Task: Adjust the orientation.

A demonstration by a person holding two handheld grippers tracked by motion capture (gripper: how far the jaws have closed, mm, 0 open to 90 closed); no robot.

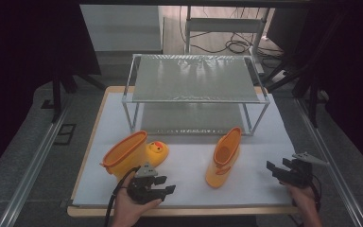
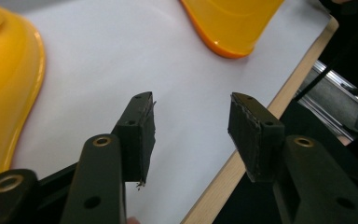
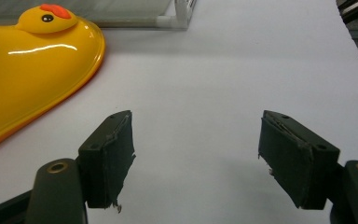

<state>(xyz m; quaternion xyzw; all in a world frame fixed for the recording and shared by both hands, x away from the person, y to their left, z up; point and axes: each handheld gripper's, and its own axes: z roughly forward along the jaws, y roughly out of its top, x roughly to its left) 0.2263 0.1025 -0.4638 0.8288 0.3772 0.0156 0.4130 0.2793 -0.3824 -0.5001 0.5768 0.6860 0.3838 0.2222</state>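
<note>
Two yellow rubber boots with duck faces rest on the white table cover. The left boot (image 1: 131,152) lies on its side, its duck toe toward the middle. The right boot (image 1: 224,157) has its opening toward the rack and its toe toward me. My left gripper (image 1: 169,184) is at the front edge just before the left boot, pointing right, open and empty. Along its jaws (image 2: 191,105) I see the left boot (image 2: 9,93) beside them and the right boot (image 2: 233,23) ahead. My right gripper (image 1: 278,166) is at the front right, open (image 3: 196,126) with nothing between its pads; a duck-faced boot toe (image 3: 37,56) lies to its left.
A metal-frame rack (image 1: 196,78) with a mesh top and a lower shelf stands at the back of the table. The wooden table edge (image 2: 279,98) runs close by my left gripper. Rails and cables lie on the floor around the table.
</note>
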